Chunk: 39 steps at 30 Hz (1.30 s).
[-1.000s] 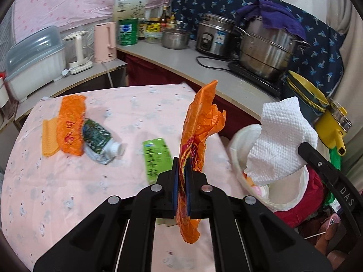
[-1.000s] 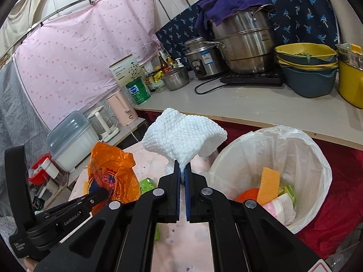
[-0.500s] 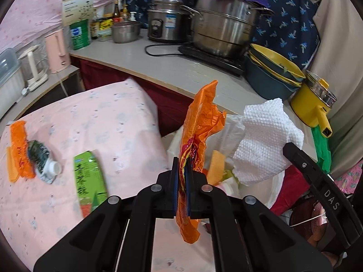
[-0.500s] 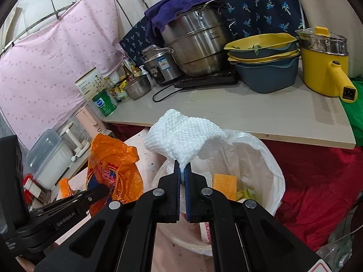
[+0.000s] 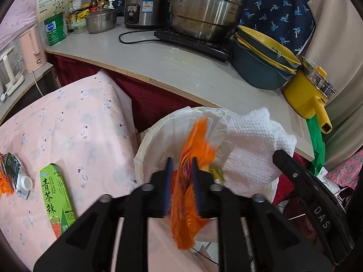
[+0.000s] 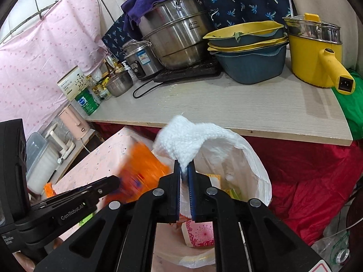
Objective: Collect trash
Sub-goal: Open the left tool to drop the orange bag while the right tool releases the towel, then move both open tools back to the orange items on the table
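My left gripper point(image 5: 181, 165) is open over the white-lined trash bin point(image 5: 158, 136). A blurred orange wrapper point(image 5: 188, 181) hangs loose between its parted jaws. My right gripper point(image 6: 184, 170) is beside it over the same bin point(image 6: 254, 167). Its jaws have parted a little, and a white paper towel point(image 6: 188, 140) still sits between them. The towel also shows in the left wrist view point(image 5: 251, 149). The orange wrapper shows blurred in the right wrist view point(image 6: 143, 172). A green carton point(image 5: 56, 195), a crushed pouch point(image 5: 15, 176) and orange scraps point(image 5: 3, 181) lie on the pink table point(image 5: 68, 124).
A counter point(image 5: 181, 61) behind the bin holds steel pots point(image 5: 204, 6), stacked basins point(image 5: 261, 56) and a yellow pot point(image 5: 310, 90). Red cloth point(image 6: 306, 181) lies under the counter. The bin holds sponge and packaging point(image 6: 199, 233).
Both grippers moved right from the table to above the bin. The left jaws opened and the orange wrapper is slipping down. The right jaws have loosened on the towel.
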{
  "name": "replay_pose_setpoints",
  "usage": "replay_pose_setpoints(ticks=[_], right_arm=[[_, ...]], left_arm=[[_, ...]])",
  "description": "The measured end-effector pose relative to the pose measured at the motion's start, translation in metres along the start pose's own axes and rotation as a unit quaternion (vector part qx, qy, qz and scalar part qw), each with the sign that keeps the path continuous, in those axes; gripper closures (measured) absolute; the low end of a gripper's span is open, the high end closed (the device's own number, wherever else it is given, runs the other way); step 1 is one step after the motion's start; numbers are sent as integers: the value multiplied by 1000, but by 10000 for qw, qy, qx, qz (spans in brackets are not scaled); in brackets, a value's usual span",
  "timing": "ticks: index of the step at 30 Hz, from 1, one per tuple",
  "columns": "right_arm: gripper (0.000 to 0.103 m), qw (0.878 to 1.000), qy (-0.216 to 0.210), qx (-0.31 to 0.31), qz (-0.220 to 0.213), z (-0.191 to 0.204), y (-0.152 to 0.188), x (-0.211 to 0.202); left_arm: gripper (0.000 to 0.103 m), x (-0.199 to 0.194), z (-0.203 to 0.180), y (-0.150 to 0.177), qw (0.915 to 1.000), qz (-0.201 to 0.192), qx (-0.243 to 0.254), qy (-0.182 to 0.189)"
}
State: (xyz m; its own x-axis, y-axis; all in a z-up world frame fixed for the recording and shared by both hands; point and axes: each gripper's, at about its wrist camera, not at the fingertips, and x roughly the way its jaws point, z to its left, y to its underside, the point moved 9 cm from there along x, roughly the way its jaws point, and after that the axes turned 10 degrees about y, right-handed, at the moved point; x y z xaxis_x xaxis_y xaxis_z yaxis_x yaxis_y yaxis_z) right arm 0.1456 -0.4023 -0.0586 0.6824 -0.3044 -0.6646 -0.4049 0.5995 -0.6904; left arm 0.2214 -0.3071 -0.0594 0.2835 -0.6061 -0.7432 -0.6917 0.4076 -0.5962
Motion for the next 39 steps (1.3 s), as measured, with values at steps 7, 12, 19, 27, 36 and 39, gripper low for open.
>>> replay_pose_setpoints(ticks=[7,12,19,27,36,39], right_arm=[[89,10000,50,9,-80,2,-9,-1],[87,9999,54,-17,-145,6,-15,-7],[84,9997,-12,-117,-226,24,-20,-16],[80,9988,-187,-382,-249,65,-16,-23],[80,9952,-520,-817,-152,135,1,-20],[80,9930,-634,-988,-95,161,11,-19]], left_arm=[[61,1,1,-7,10000,-50,15,-15],[58,-4,5,-9,10000,-89,-1,-46],[55,-26,19,-13,9996,-260,-54,-128],[54,-57,60,-11,9979,-470,-295,-343],[54,-93,129,-3,9925,-677,-741,-694],[54,-106,153,2,9901,-730,-887,-813]])
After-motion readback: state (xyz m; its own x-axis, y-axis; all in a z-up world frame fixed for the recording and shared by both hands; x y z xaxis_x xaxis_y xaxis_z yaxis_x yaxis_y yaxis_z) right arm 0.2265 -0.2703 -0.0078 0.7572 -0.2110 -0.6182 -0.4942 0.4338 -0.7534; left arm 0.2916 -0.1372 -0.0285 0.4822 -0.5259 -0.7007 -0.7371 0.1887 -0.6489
